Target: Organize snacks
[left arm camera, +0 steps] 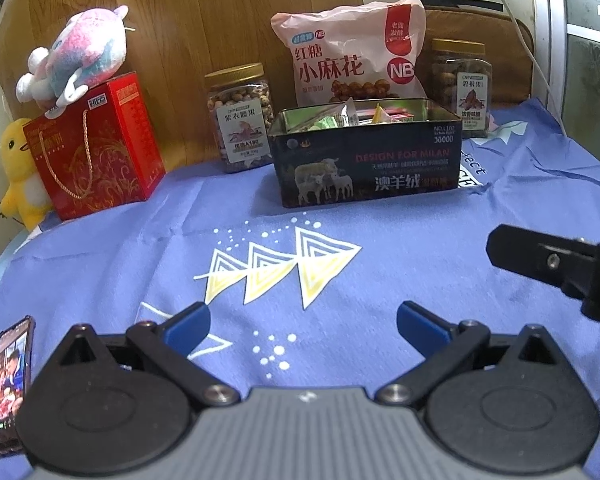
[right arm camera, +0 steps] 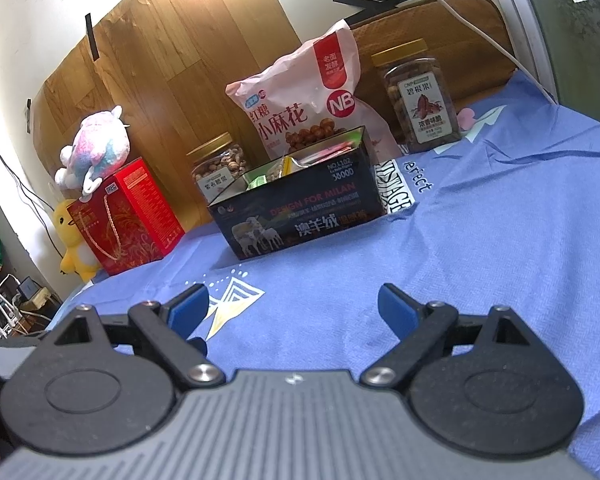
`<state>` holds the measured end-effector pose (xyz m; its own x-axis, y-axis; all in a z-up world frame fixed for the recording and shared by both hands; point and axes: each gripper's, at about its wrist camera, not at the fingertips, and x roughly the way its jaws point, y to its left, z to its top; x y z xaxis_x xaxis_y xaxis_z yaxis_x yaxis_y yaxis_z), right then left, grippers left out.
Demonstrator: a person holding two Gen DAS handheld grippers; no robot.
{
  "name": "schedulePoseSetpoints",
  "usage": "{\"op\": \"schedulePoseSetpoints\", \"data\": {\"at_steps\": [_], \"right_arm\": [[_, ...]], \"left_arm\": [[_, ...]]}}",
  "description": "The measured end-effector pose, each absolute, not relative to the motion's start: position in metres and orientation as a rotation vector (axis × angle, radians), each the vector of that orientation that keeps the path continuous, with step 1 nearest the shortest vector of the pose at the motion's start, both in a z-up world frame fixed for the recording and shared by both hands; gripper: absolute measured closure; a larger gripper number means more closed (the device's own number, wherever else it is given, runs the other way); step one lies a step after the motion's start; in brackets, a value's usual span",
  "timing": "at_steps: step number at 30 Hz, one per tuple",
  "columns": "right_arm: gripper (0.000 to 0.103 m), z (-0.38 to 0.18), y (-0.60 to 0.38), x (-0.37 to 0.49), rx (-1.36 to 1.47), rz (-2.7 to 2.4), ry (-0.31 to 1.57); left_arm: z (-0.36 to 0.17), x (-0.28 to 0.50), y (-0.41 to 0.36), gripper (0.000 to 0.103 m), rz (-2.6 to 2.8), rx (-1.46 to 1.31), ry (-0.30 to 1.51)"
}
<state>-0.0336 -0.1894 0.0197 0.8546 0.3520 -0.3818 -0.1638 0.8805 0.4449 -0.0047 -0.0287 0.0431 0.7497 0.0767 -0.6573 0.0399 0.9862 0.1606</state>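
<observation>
The dark rectangular metal tin (left arm camera: 366,156) holding small snack packets stands far ahead, long side facing both tools. Left gripper (left arm camera: 303,326) and right gripper (right arm camera: 293,308) hover released and empty, the left nearly centred on it.

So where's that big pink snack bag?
The pink snack bag stands at the back, centre in both views, behind the open black tin and between two gold-lidded nut jars.

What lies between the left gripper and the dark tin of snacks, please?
Only bare blue cloth with printed triangles lies between the open left gripper and the tin, shown in the left wrist view.
</observation>
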Motion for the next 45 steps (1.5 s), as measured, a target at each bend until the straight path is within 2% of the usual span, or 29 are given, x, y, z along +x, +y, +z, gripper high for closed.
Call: {"op": "schedulePoseSetpoints", "data": {"at_steps": [45], "right_arm": [[0.010,0.017,-0.190,-0.034,0.416,0.284,0.481]], "left_arm": [[0.032,-0.003,-0.036,0.000,0.002,0.197,0.785]]}}
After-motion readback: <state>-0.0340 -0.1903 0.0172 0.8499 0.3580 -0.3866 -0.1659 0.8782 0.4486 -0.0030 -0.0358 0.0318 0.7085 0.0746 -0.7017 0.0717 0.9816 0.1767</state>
